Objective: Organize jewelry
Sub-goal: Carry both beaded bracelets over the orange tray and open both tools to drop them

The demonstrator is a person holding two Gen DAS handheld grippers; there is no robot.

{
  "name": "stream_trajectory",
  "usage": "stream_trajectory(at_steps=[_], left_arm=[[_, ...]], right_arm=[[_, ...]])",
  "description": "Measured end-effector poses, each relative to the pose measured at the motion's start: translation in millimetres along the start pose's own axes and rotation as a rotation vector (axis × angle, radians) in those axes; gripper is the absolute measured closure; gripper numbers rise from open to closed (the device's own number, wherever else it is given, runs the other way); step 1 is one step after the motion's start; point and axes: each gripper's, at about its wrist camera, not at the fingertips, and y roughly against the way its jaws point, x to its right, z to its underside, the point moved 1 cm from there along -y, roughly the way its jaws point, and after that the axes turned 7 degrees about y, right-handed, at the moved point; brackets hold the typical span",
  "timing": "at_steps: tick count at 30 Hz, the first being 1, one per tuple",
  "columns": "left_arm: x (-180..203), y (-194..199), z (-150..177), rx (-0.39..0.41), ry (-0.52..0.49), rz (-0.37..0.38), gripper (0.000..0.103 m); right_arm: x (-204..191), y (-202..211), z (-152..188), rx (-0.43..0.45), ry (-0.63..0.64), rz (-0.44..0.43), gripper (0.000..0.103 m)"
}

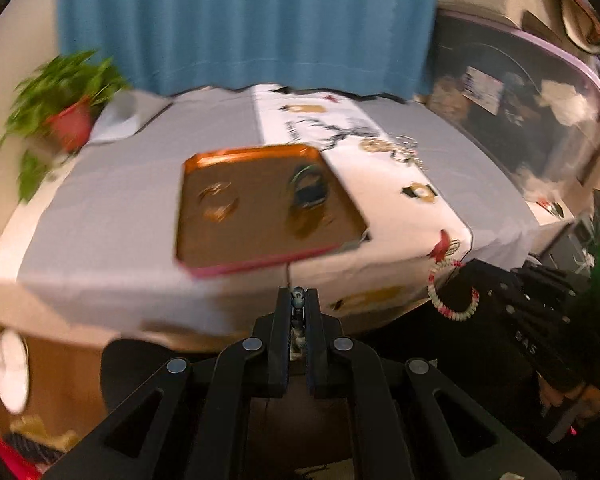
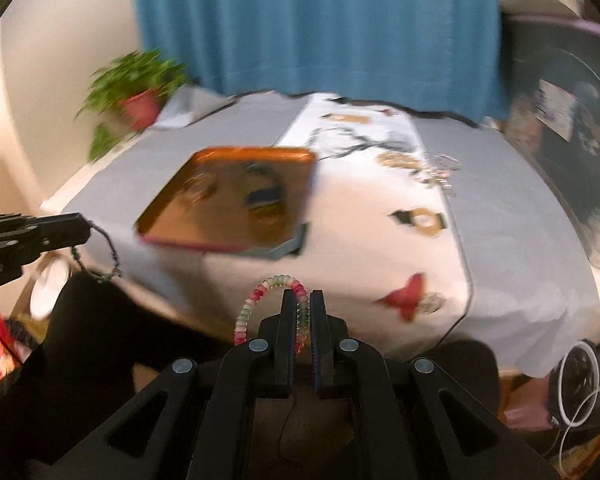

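Orange tray [image 1: 260,208] sits on the cloth-covered table [image 1: 120,208], partly over the white printed runner [image 1: 400,208]; several rings or bangles lie in it, blurred. Left wrist view: left gripper [image 1: 299,300] pinched tight on a dark beaded strand [image 1: 298,300], held off the table's near edge. Right gripper [image 1: 520,300] at right, with a pink-and-white bead bracelet [image 1: 452,296] hanging from its tip. Loose silvery jewelry [image 1: 408,152] on the runner beyond the tray. Potted plant [image 1: 68,108] at far left corner.

Right wrist view: right gripper [image 2: 304,300] clamped on the bracelet [image 2: 268,292], loop standing up left of the fingers, short of the tray [image 2: 228,200]. Left gripper [image 2: 82,228] at left, dark strand [image 2: 100,256] dangling.
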Motion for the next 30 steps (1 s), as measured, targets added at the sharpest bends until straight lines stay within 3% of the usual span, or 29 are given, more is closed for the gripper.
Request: stream_trajectory(at_steps=[10, 30], left_arm=[[-18, 22, 25, 0.048, 0.032, -0.011, 0.099], [-15, 20, 31, 0.033, 0.023, 0.016, 0.099]], right_arm=[[-50, 19, 5, -0.005, 0.099, -0.029, 0.097], [-54, 15, 6, -0.045, 0.118, -0.035, 0.097]])
